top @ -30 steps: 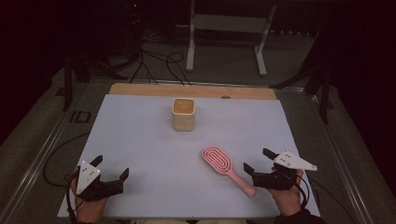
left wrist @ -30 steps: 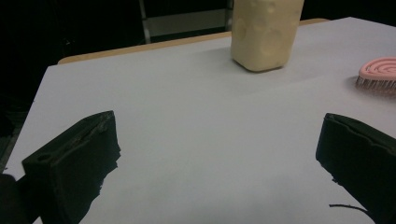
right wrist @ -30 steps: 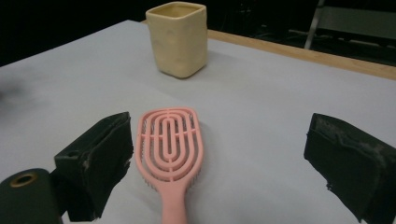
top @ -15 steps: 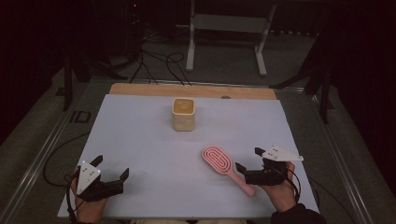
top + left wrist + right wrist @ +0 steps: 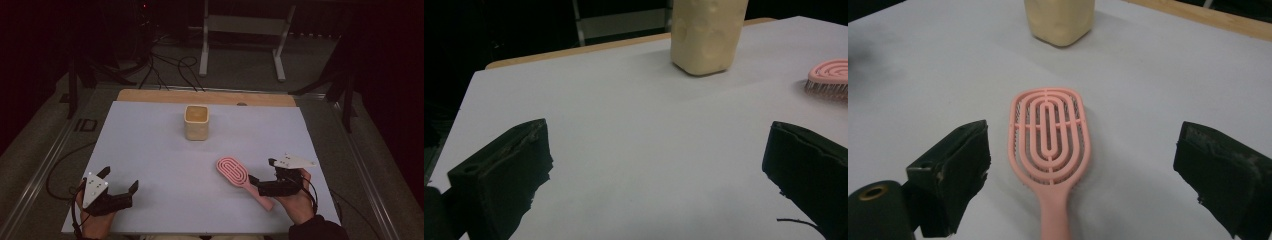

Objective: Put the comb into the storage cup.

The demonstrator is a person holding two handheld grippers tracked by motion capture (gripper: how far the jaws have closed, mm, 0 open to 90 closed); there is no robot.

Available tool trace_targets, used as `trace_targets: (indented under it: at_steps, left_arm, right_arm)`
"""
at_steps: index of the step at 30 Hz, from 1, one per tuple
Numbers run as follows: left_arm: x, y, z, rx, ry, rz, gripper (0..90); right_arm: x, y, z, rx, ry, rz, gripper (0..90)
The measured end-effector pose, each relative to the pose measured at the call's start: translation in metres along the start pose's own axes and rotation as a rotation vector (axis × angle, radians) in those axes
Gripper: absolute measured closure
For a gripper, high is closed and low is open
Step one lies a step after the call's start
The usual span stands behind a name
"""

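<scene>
- The right claw [image 5: 262, 174] sits low over the near right part of the desk [image 5: 150, 150], held in a hand [image 5: 295, 200] that comes in from the near edge.
- Its jaws stand wide apart, one on each side of the handle of a pink hairbrush [image 5: 240, 177], with nothing clamped between them.
- In the right gripper view the right claw [image 5: 1083, 170] straddles the hairbrush [image 5: 1050, 135]: the handle runs down between the jaws, and the oval head lies just ahead of them, its looped back facing up.
- Clear gaps show between each jaw and the brush; whether the jaws touch the desk I cannot tell.
- The hairbrush lies flat on the desk's white sheet, the head pointing away from the right claw toward the middle of the desk.
- A cream cup [image 5: 196, 122] stands upright well beyond the right claw, farther along the line of the brush head; in the right gripper view the cup [image 5: 1060, 20] stands past the brush head.
- The left claw [image 5: 120, 181] rests at the near left corner of the desk, well apart from the brush, its jaws spread open and holding nothing.
- In the left gripper view the left claw [image 5: 656, 165] faces bare white sheet; the cup [image 5: 706, 35] stands far ahead of it and the edge of the brush head [image 5: 829, 80] lies off to its right.
</scene>
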State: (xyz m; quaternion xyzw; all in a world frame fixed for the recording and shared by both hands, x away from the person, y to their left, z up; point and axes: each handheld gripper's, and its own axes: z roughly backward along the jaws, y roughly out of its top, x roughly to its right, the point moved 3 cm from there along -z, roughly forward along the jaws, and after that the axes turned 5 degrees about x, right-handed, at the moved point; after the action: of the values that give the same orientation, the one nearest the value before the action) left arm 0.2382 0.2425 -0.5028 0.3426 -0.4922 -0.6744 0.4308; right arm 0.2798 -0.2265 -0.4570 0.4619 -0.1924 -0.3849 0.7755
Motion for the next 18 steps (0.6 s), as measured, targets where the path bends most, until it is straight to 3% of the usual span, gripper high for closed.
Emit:
trace_targets:
  at_steps: [18]
  left_arm:
    - [0.000,0.000,-0.001,-0.004,-0.002,0.001,0.0]
  right_arm:
    - [-0.003,0.000,-0.011,-0.091,0.012,0.005,8.0]
